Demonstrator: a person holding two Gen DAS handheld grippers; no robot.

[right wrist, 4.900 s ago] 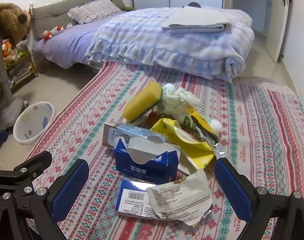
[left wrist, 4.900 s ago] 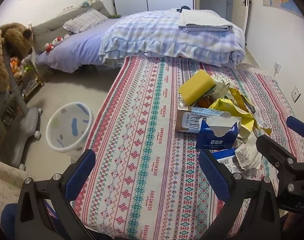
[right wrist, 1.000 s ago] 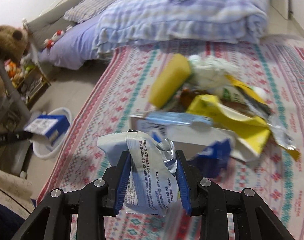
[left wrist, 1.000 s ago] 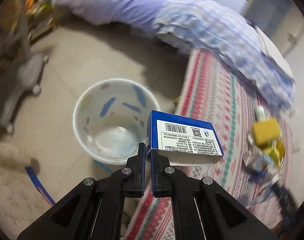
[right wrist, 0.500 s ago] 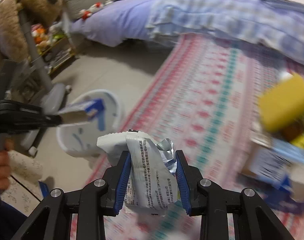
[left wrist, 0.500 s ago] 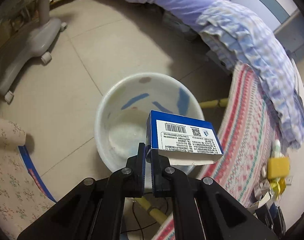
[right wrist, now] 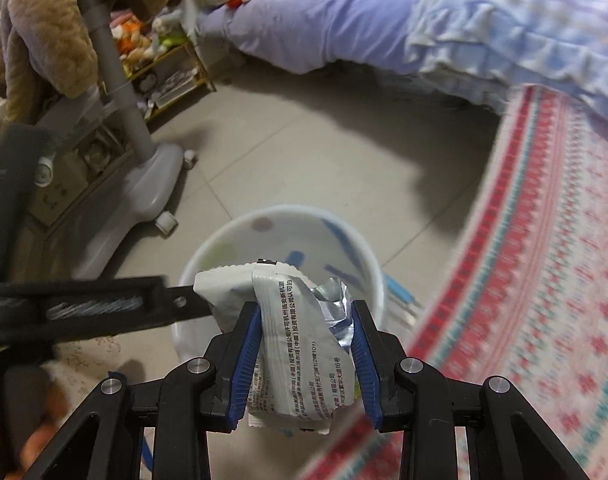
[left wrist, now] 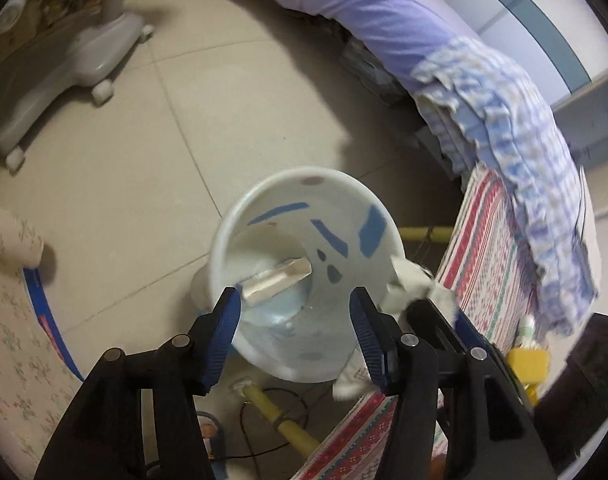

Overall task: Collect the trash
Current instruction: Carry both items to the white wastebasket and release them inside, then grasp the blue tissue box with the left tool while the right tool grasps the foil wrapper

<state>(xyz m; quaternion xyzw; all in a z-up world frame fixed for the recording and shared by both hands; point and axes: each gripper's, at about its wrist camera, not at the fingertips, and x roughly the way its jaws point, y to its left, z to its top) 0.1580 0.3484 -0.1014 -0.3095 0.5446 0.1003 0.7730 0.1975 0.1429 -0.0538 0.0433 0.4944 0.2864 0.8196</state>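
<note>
A white trash bin (left wrist: pixel 227 236) with blue marks stands on the tiled floor beside the bed. My left gripper (left wrist: pixel 293 300) is open right above it, and a small box (left wrist: pixel 275 276) lies blurred inside the bin. My right gripper (right wrist: pixel 306 316) is shut on a crumpled white and silver wrapper (right wrist: pixel 299 332), held just over the bin's (right wrist: pixel 368 256) near rim. The wrapper also shows in the left wrist view (left wrist: pixel 408 284) at the bin's right edge. My left gripper's arm crosses the right wrist view (right wrist: pixel 83 308) at the left.
The patterned bed cover (right wrist: pixel 544 280) lies to the right, with a yellow sponge (left wrist: pixel 528 364) on it. A grey wheeled stand (right wrist: pixel 143 184) and a shelf of toys (right wrist: pixel 143 52) are at the left. A folded blue blanket (left wrist: pixel 504 120) lies beyond.
My left gripper has opened and the blue box has dropped into the bin. My right gripper has carried the wrapper from over the bed to the bin's rim.
</note>
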